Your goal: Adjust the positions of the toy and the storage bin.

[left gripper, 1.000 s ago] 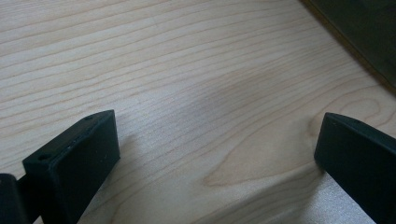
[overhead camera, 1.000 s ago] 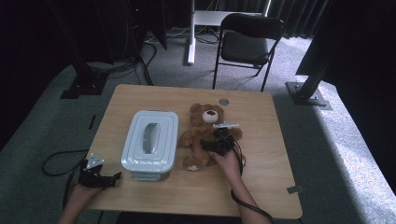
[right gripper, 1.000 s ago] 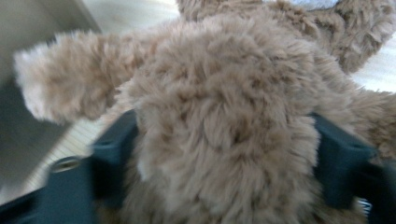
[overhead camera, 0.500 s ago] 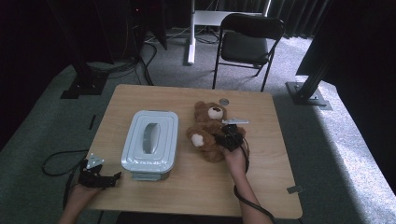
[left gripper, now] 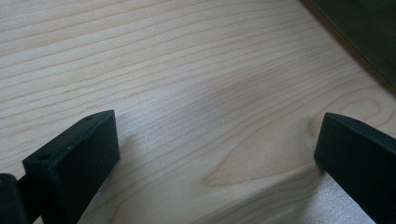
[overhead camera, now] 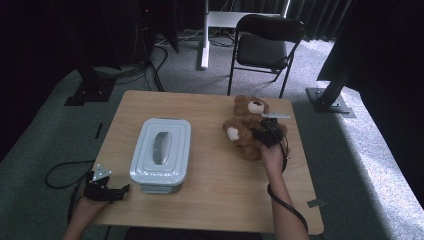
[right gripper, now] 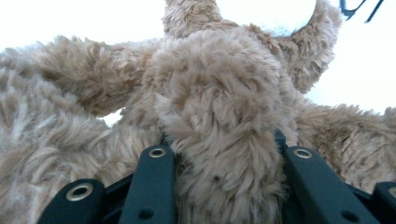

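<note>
Clamped on a fold of brown plush, the right gripper sits right of centre in the high view, and its own view shows both black jaws pressed into the fur of the teddy bear, which bulges between them. These jaws have just been closing, with the bear between them. It lies in the upper right part of the table, partly raised off the wood by the grip, well apart from the grey lidded container at centre left. Plush like this looks light and soft; it should squash under the pads and sag or swing from one pinch, so a hold deep on the thick torso seems safer than on a limb or ear. Its long axis runs from the head at the upper edge of the table down toward the lower frame, one pale-soled foot pointing left. At lower left the left gripper rests with its jaws wide apart over bare wood
</note>
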